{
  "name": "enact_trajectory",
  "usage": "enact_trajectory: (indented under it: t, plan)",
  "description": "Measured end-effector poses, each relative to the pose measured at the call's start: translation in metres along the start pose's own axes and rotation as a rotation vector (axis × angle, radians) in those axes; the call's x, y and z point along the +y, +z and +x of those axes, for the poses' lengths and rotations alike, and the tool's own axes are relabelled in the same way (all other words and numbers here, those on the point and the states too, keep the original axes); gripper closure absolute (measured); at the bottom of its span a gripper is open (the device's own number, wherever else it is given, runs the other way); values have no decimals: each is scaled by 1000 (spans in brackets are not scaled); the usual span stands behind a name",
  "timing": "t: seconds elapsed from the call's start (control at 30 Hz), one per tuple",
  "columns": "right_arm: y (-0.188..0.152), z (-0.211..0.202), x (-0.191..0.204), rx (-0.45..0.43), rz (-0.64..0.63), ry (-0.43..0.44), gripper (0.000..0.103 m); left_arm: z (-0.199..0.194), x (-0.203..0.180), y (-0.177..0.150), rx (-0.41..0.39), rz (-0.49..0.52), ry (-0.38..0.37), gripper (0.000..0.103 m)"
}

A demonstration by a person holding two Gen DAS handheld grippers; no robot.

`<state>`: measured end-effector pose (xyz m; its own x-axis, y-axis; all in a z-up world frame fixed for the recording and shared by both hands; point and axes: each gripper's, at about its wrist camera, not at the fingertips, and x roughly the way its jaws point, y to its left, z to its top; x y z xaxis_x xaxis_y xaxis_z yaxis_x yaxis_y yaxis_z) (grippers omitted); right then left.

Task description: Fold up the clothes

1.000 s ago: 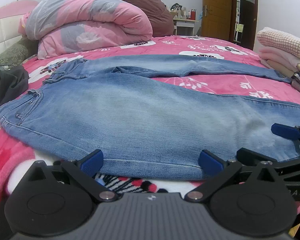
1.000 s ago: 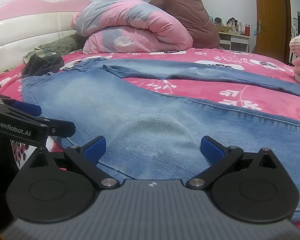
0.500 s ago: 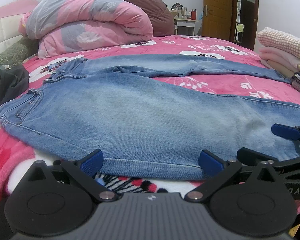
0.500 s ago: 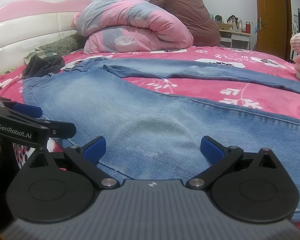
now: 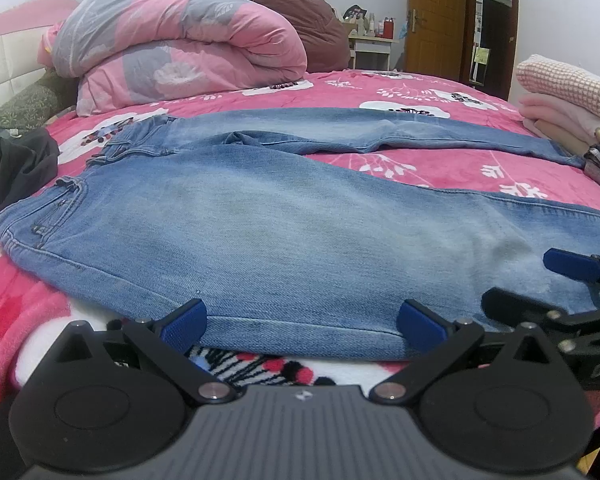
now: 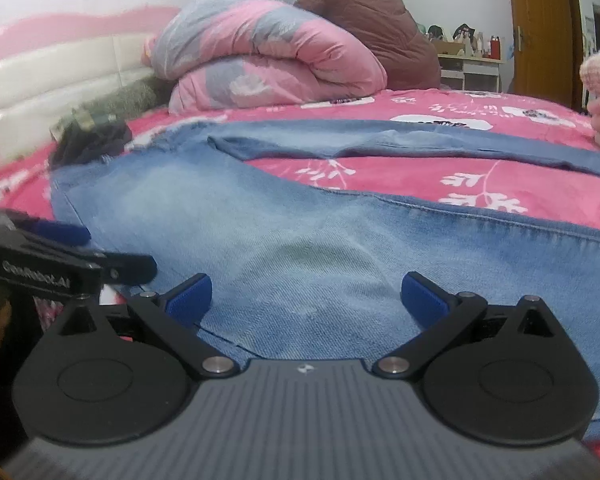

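Jeans lie spread flat on the bed, waistband toward the headboard end and both legs running toward the foot, parted in a V with pink cover showing between them. No fold has been made yet, as far as either view shows: the near leg runs along the near edge of the bed, the far leg sits well apart behind it, so the whole job looks to be ahead (leg onto leg first, most likely, then the lengthwise folds).

Both tools sit low at the near edge. The left hand-held gripper is spread wide with nothing between its blue pads, its tips right at the outer seam of the near leg. The right hand-held gripper is likewise spread and holding nothing, poised over the same leg further toward the foot end.

Around the jeans: a rolled pink and grey quilt at the headboard end with a brown padded coat behind it, a dark garment by the waistband, and a stack of folded clothes at the foot end. None of these lies on the denim. The stack sits close to the far leg's cuff and may crowd it.
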<state>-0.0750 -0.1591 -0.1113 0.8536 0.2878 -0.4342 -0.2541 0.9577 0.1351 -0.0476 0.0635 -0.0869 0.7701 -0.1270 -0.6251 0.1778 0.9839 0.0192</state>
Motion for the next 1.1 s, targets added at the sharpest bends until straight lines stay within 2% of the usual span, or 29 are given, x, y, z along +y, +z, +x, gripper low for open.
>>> enact_trajectory:
  t: [0.23, 0.43, 0.5, 0.63, 0.73, 0.9, 1.0, 1.1]
  plan:
    - [0, -4, -1, -18, 19, 23, 1, 0, 0, 0, -1, -1, 1, 0]
    - [17, -10, -7, 33, 66, 65, 1, 0, 0, 0, -1, -2, 1, 0]
    - [23, -14, -9, 25, 63, 60, 1, 0, 0, 0, -1, -2, 1, 0]
    - [30, -19, -9, -41, -18, -69, 1, 0, 0, 0, -1, -2, 1, 0]
    - [30, -15, -15, -40, -35, -154, 1, 0, 0, 0, -1, -1, 2, 0]
    - [13, 1, -35, 31, 38, -211, 1, 0, 0, 0, 0, 0, 4, 0]
    - [2, 1, -25, 3, -19, -252, 1, 0, 0, 1, 1, -6, 6, 0]
    - [-2, 1, -20, -11, -23, -277, 1, -4, 0, 1, -9, -16, 19, 0]
